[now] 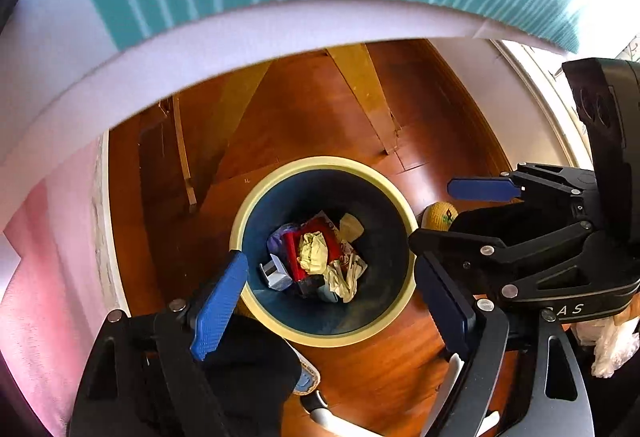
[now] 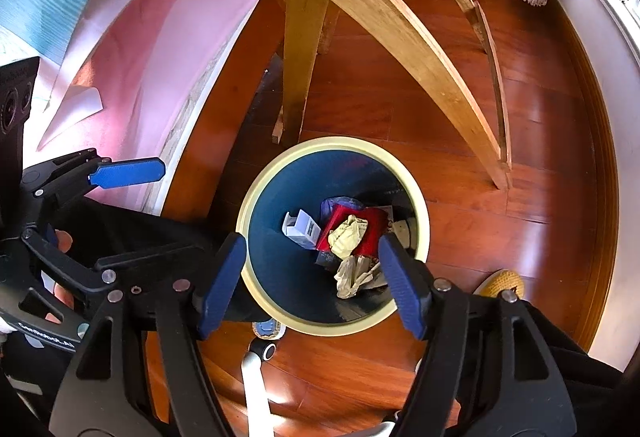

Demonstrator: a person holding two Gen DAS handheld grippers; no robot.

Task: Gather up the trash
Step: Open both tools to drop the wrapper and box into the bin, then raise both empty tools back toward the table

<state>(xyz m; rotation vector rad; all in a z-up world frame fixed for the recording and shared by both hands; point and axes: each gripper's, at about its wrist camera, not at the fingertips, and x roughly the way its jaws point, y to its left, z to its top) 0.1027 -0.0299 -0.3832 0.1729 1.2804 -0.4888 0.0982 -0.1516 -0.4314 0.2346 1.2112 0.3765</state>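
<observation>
Both claws hung above the one bin (image 1: 394, 311) on the wood floor (image 1: 304, 117). Left claw (image 1: 332, 301) jaws apart, empty. Right claw (image 2: 312, 285) jaws apart, empty. Inside the bin: two crumpled pale wads (image 1: 314, 251), one red pack (image 1: 320, 233), one small white box (image 1: 276, 273).

Glossy reddish wood floor (image 2: 500, 197), pale wooden chair legs (image 2: 400, 37), pink bedding (image 2: 132, 49), white baseboard (image 2: 612, 117)

My 2 wrist cameras look steeply down from just above, side by side; both share the waste bin (image 1: 394, 197) (image 2: 256, 197) on the floor.
</observation>
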